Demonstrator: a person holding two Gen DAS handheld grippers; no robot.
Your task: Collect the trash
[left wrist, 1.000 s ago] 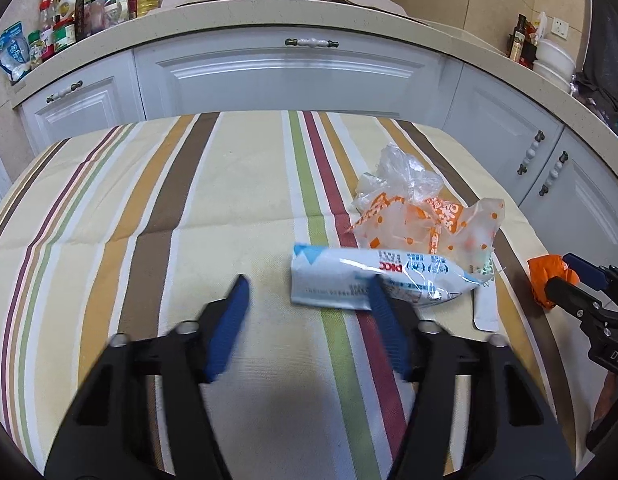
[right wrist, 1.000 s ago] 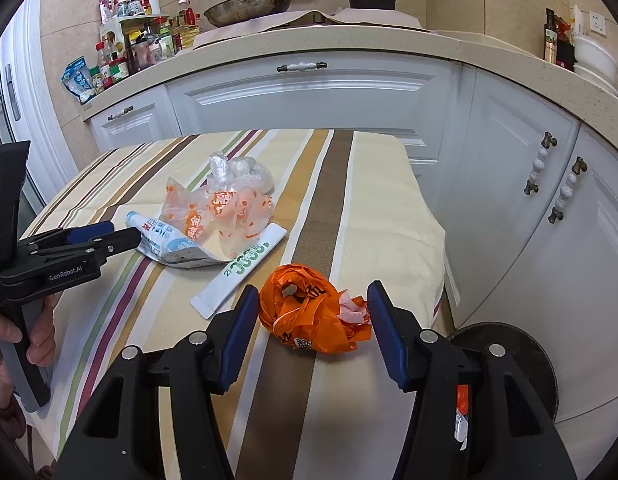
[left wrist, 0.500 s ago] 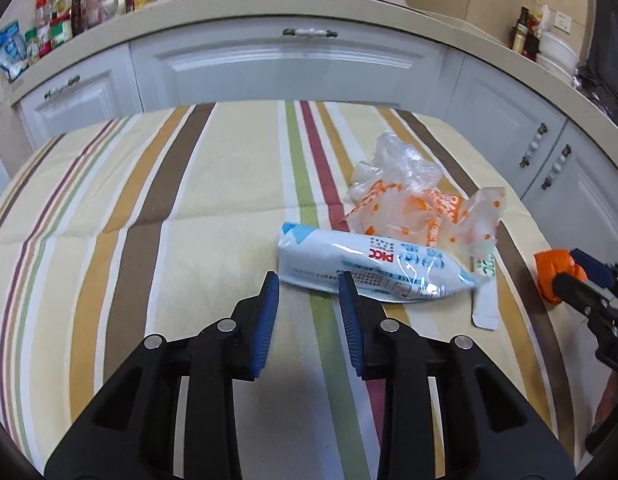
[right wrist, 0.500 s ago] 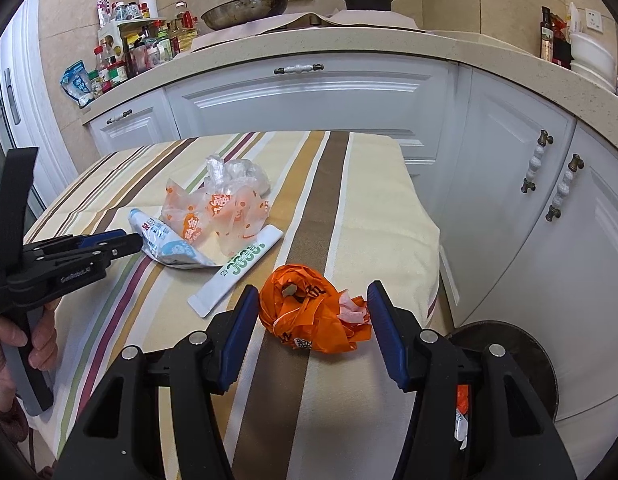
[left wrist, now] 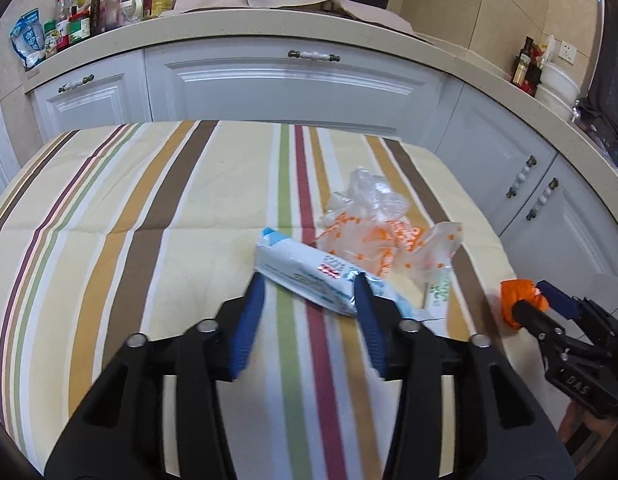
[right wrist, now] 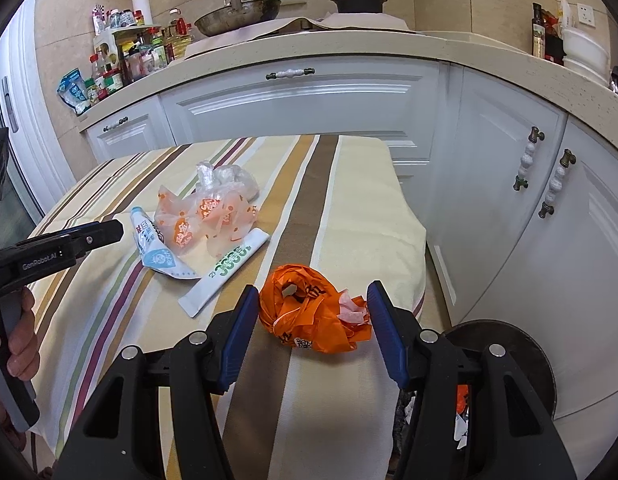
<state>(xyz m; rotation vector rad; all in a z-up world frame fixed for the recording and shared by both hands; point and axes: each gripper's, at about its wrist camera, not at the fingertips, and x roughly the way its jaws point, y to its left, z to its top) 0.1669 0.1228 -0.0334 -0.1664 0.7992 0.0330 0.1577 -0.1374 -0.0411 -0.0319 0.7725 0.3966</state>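
Two claws: both part-way spread above the striped-cloth bench (left wrist: 121,216).
Left claw (left wrist: 309,286): jaws opening; the white and blue plastic wipes packet (left wrist: 305,272) lies between the blue pads, and the motion blur hides whether either pad touches it.
Right claw (right wrist: 311,298): held half spread around the crumpled orange plastic bag (right wrist: 309,316) at lower centre of the right view; narrow gaps show on both sides, so nothing is pinched.
Other trash: a clear bag printed with orange (right wrist: 207,216) sits at centre left of the right view, touching the packet; a long white paper sleeve with green print (right wrist: 225,272) lies just beside them.
Only in right view: a hand (right wrist: 17,336) at the left edge gripping the left tool's handle, and a dark round bin (right wrist: 505,364) at lower right, below the bench edge.
Only in left view: the bare left half of the cloth.
Cut off: in the left view the sleeve is mostly behind the right finger, and the orange bag shows only partly at the right edge.
Hard to read: the bin's contents.
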